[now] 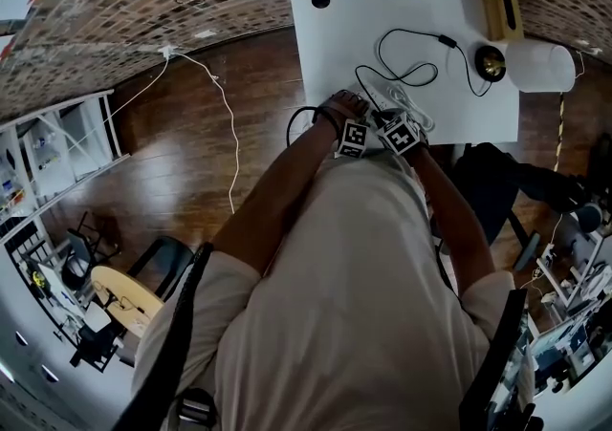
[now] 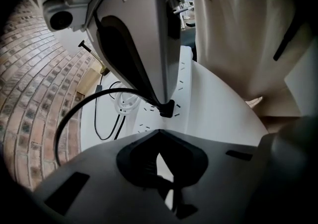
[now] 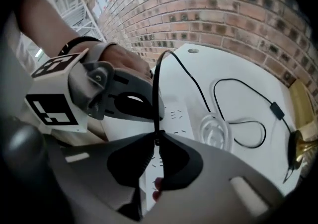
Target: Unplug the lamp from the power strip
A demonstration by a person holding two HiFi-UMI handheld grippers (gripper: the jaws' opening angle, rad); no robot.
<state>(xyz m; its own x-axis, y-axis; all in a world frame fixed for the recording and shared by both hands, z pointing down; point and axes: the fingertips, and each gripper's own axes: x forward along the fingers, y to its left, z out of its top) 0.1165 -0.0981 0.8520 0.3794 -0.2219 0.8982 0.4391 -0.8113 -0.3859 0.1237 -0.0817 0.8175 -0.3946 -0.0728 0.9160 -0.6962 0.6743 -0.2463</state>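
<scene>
**Left gripper view:** the left gripper [image 2: 159, 132], jaws closed on nothing, sat at the power strip [image 2: 189, 89]. The right gripper [image 2: 164, 100] met the black plug [image 2: 167, 109], which was seated in the power strip.

**Right gripper view:** the right gripper's jaws clamped the plug where its cable [image 3: 186, 76] rose from the power strip.

**Head view:** both grippers were over the power strip on the bench [image 1: 325, 47]. The lamp [image 1: 540, 66] stood well to the right of the power strip.

Lamp [image 1: 491, 62]: brass-ish base, white shade, sits at table's far right edge. Its black cord [image 1: 447, 40] loops across tabletop. Black plug [image 2: 167, 109] seated in white power strip [image 2: 181, 91] near front edge, pinched by right gripper [image 3: 156, 137].
</scene>
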